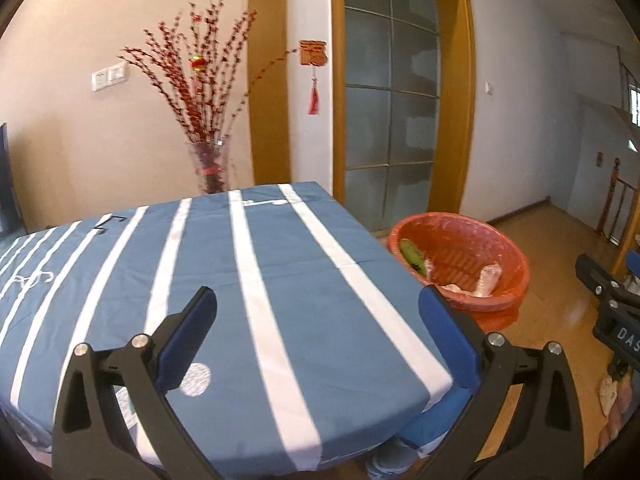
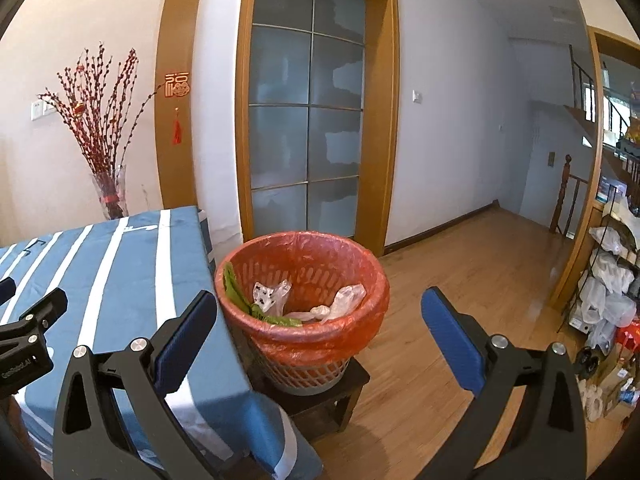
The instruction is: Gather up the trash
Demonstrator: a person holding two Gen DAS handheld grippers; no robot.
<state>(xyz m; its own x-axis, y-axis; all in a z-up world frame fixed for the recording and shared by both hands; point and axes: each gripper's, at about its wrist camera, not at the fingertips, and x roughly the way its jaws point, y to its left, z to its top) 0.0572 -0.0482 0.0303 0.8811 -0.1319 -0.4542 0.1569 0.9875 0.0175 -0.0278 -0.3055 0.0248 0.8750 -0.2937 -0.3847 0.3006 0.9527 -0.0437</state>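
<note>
Left gripper (image 1: 318,300) and right gripper (image 2: 320,300), both spread wide and holding nothing; red-lined trash basket (image 2: 302,276) on a dark stool (image 2: 320,396) beside the blue-striped table (image 1: 224,264), containing clear plastic wrappers (image 2: 344,300) and green scraps (image 2: 236,290).

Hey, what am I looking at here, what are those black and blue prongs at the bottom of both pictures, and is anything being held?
Those prongs belong to two hand-held grabbers; a person carries one in each hand. Each has a wide-angle camera looking along its fingers, which bends the room's edges. One picture comes from the left gripper, over a table with a blue-and-white striped tablecloth. The other comes from the right gripper, facing a waste basket lined with a red bag, standing on a small dark stool beside the table. Inside lie crumpled clear plastic and something green. Both sets of jaws stand wide open, holding nothing.
</note>
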